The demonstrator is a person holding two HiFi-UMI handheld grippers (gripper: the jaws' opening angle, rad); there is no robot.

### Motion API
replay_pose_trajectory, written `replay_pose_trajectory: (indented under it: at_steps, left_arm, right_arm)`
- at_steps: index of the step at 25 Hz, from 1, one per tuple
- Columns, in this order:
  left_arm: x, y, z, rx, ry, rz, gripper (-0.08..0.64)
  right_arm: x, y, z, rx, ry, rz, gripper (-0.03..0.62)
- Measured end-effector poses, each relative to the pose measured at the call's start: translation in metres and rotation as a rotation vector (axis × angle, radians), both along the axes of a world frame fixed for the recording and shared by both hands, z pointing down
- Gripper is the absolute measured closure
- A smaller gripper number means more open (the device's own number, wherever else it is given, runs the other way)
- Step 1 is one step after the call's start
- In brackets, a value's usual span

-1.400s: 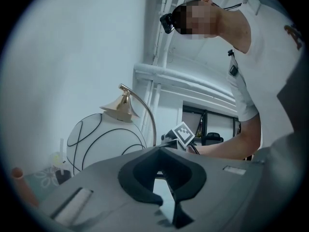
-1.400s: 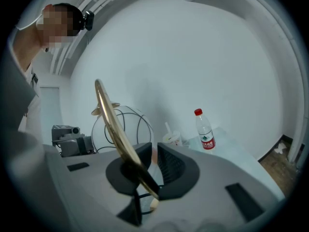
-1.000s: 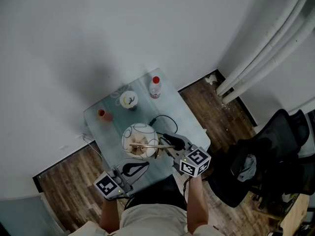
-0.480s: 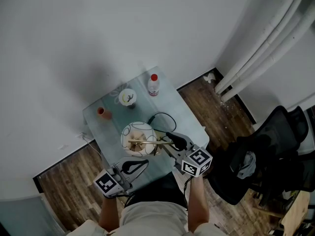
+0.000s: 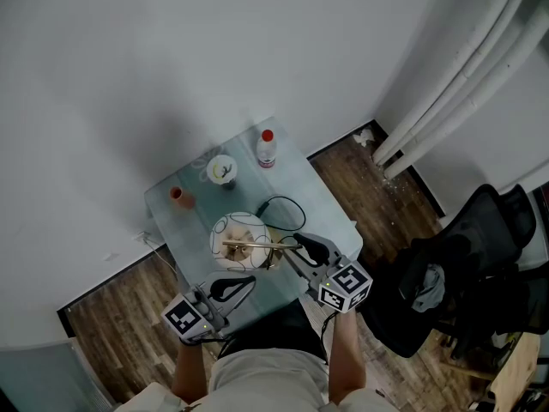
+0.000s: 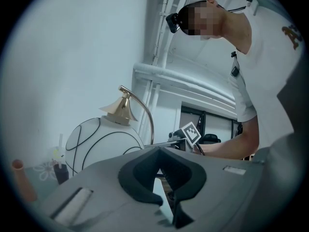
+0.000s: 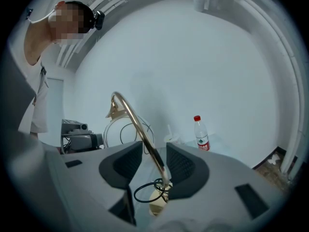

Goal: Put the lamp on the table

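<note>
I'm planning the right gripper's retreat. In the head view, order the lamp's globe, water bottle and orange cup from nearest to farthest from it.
The right gripper has just been opening its jaws, the lamp's gold arm between them.
1. The lamp's globe, just left of it.
2. The water bottle, at the table's far edge.
3. The orange cup, at the far left corner.

the lamp (image 5: 238,237) stands upright on the pale glass bench (image 5: 310,187), towards its near edge. its round white shade bears thin black curves. a brass arm arches from a gold cap atop the shade down to a pale base, where a black cord coils.
</note>
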State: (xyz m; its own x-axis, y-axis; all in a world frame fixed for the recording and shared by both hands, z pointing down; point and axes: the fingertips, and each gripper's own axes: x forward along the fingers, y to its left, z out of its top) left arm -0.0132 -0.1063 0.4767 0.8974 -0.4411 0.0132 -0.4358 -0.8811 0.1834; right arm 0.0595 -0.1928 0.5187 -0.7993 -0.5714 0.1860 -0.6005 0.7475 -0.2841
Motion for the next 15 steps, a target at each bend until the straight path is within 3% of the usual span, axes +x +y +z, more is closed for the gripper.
replay_pose_trajectory:
  at_steps: [15]
  left_arm:
    - [-0.006,0.001,-0.010,0.014,-0.003,-0.035,0.558]
  right_arm:
    - [0.027,0.024,-0.022,0.086,0.047,0.002,0.439]
